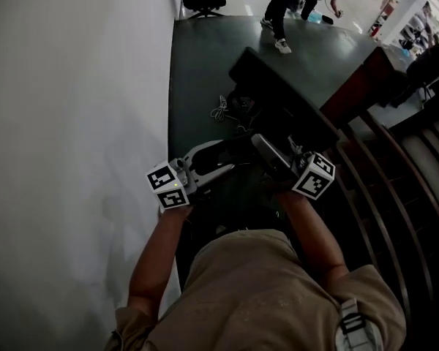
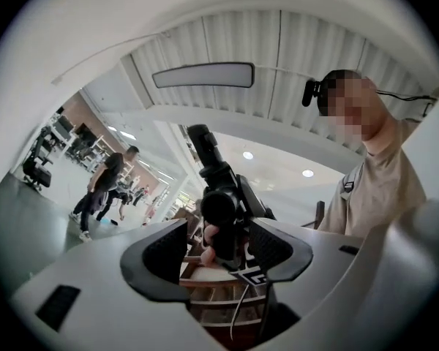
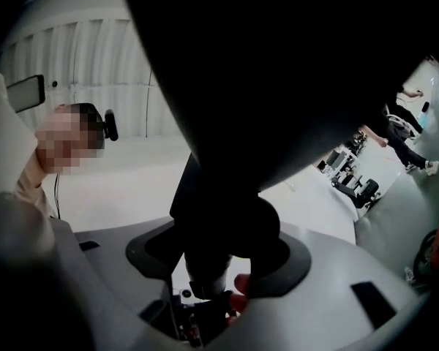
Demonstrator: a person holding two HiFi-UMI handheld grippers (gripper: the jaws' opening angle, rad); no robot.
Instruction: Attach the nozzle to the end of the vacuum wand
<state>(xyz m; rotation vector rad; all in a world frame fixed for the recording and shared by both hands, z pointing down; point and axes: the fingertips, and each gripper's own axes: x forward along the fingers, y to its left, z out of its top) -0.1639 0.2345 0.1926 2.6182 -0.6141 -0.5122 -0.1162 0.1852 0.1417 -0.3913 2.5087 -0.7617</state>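
Nozzle (image 3: 230, 221), black with a rounded neck, sits clamped in right gripper (image 3: 221, 260).

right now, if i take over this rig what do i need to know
The left gripper has its jaws apart and grips nothing; it faces the right one.
The right gripper is shut on a black vacuum part; I cannot tell whether it is the nozzle or the wand.
Both are held close together, off the floor.
Done: one part is in hand.
Left: line up the two parts and join them; no join shows.
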